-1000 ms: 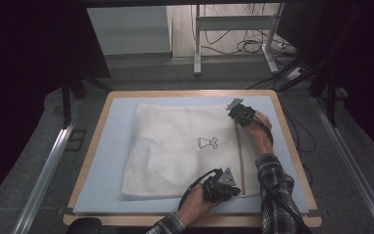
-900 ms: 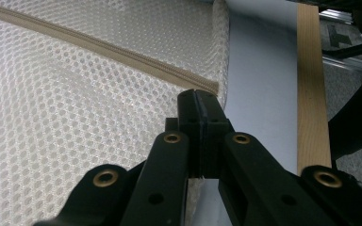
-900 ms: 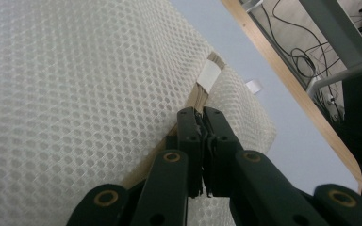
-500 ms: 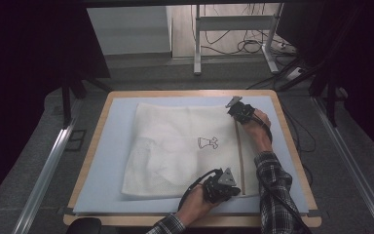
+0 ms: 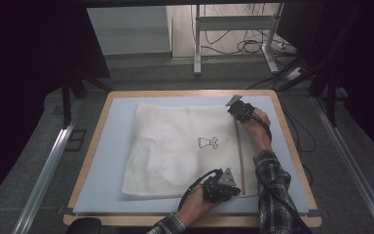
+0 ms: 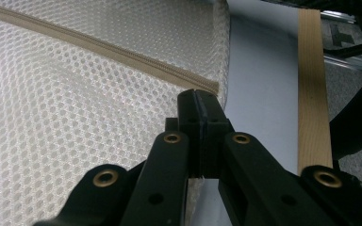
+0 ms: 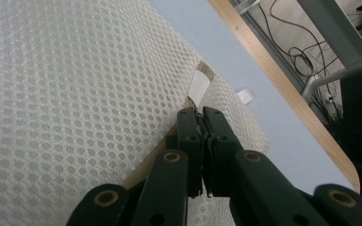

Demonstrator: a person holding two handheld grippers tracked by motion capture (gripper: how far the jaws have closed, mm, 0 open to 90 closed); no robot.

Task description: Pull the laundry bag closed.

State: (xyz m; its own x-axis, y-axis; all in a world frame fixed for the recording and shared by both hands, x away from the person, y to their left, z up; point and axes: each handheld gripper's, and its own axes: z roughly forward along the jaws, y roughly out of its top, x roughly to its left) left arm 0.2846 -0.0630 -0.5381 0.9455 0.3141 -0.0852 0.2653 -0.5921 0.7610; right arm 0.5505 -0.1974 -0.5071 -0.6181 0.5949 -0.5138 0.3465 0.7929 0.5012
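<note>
- The mesh bag is lying flat on the blue mat.
- The left gripper is pinching the bag's near zipper end, hand low, near the table's front edge.
- The right gripper is clamping the far zipper end, forearm stretching forward.

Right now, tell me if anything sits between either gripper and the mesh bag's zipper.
Nothing visible does. The left gripper is shut at the near end of the zipper on the mesh bag; the right gripper is shut at its far end.
</note>
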